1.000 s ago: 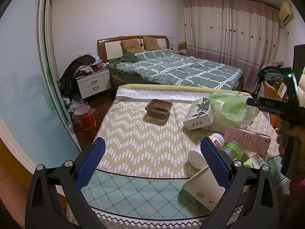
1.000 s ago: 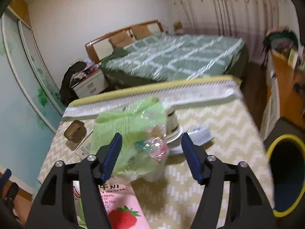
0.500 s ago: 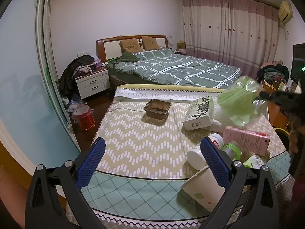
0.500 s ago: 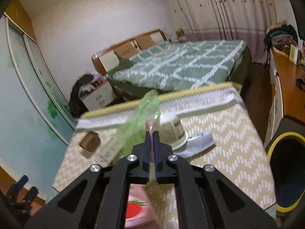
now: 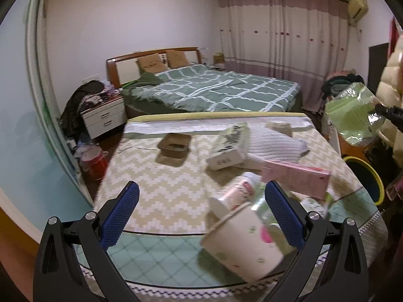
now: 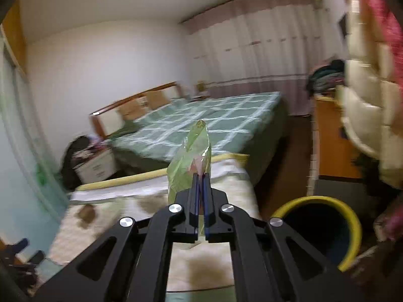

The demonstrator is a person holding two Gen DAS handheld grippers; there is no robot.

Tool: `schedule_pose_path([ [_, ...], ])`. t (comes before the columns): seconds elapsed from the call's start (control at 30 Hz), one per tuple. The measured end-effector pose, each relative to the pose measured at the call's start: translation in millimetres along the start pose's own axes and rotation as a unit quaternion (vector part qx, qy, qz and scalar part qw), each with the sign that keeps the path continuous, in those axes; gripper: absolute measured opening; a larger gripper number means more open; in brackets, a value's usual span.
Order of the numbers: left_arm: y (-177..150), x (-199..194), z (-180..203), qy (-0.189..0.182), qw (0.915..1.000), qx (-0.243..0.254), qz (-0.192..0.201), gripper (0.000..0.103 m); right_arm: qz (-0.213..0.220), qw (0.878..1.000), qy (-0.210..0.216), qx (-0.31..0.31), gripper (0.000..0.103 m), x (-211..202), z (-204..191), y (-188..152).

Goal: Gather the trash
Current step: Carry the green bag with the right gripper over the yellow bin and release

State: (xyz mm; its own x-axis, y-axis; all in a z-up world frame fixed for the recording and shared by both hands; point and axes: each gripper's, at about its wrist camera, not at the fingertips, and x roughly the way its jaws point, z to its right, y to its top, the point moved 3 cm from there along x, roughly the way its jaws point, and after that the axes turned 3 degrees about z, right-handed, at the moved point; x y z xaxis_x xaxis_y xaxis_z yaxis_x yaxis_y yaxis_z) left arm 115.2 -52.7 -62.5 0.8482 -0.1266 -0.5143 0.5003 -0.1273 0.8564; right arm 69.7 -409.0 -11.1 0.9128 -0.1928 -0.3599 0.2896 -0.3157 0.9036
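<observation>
1. The right gripper (image 6: pixel 200 176) is clamped on a green plastic bag (image 6: pixel 191 161), held in the air beside the desk (image 5: pixel 161 191).
2. The left gripper (image 5: pixel 201 209) gapes wide, holding nothing.
3. The yellow-rimmed bin (image 6: pixel 350 216) looks dark inside.

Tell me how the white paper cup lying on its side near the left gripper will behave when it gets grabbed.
The paper cup lies tipped over on the tablecloth, so a nudge would probably make it roll in a curve. It looks empty and thin-walled, so likely light and easily crushed by a hard squeeze. The left gripper stands open, seemingly wide enough to take it across the wall.
</observation>
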Motion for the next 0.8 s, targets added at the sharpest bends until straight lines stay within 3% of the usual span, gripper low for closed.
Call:
schedule_pose_path([
  [0.17,0,1,29,-0.026,0.9995,0.017,-0.004,0.098,-0.009,0.997,-0.078,0.019,0.003,-1,69,-12],
  [0.37,-4,6,63,-0.05,0.9979,0.038,-0.016,0.098,-0.037,0.989,-0.135,0.037,0.003,14,133,-34],
  [0.7,-6,11,95,-0.068,0.9954,0.06,-0.031,0.098,-0.089,0.979,-0.181,0.044,0.005,61,175,-66],
  [0.8,-9,13,97,-0.063,0.9954,0.061,-0.037,0.098,-0.093,0.978,-0.18,0.044,0.013,66,174,-68],
])
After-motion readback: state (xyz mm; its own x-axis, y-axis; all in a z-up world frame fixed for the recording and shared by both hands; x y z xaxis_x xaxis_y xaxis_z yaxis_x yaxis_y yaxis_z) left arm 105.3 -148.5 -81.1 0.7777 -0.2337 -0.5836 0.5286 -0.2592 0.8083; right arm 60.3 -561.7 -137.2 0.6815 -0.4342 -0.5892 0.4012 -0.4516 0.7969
